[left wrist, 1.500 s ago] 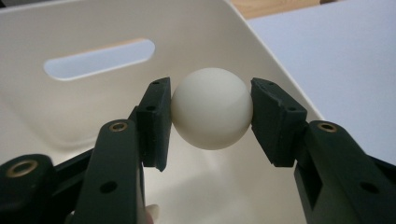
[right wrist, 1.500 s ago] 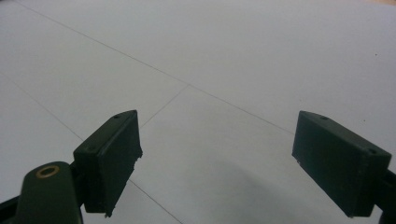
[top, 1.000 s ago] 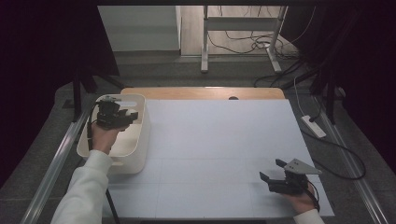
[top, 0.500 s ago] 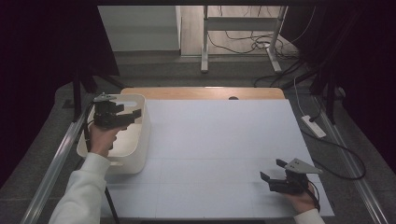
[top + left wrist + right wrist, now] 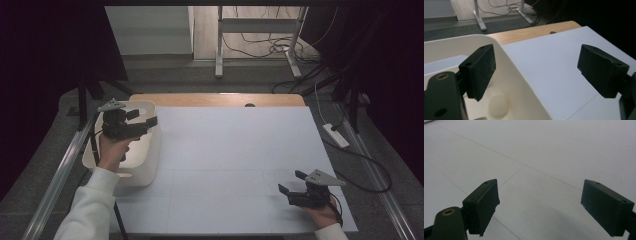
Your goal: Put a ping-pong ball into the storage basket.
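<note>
1. Right gripper: near table edge, jaws wide, empty, over white table.
2. Left gripper: above white bin, jaws just opened wide, nothing between.
3. Pale ball: rests on the bin floor.

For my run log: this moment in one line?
left gripper: open, empty, above tub | ball: in tub | right gripper: open, empty, above table

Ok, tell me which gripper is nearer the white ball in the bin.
Left. The left gripper hovers open right above the ball in the bin; the right gripper sits across the table.
</note>
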Available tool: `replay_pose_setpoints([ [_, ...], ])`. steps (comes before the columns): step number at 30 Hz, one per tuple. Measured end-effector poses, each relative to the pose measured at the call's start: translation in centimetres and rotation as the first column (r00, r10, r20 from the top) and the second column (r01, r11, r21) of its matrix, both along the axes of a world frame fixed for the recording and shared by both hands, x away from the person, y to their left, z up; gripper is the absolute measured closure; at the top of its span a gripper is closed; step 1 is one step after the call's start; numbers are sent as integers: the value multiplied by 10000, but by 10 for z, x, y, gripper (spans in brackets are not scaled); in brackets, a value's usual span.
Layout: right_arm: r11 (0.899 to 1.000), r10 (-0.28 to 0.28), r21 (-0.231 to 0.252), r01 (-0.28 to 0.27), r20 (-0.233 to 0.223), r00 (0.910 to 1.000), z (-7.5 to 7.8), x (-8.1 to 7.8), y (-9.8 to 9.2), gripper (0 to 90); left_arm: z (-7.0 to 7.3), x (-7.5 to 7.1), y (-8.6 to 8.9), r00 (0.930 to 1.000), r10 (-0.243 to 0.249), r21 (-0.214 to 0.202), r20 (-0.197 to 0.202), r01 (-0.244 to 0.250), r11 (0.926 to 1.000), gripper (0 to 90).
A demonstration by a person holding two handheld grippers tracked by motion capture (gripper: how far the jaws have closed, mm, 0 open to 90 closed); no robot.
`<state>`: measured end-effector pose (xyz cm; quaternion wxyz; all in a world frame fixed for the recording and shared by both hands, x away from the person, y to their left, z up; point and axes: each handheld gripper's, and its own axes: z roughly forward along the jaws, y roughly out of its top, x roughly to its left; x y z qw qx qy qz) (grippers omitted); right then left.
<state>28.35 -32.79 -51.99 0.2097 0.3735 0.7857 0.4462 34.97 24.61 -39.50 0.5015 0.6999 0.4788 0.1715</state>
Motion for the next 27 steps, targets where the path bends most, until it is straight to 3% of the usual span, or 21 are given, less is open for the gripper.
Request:
replay_pose_setpoints([
  [6, 10000, -82, 8, 82, 8, 10000, 0, -2, -1, 148, 4, -5, -8, 9986, -466, -205, 239, 471, 9987, 133],
  [16, 10000, -85, -2, 84, -66, 9999, 0, 0, -1, 148, 8, -13, -22, 9932, -1122, -136, 313, 1127, 9935, 126],
  [27, 10000, -61, 35, 62, -68, 10000, 0, 0, -2, 148, 7, -19, -41, 9879, -1449, -214, 549, 1463, 9890, 131],
])
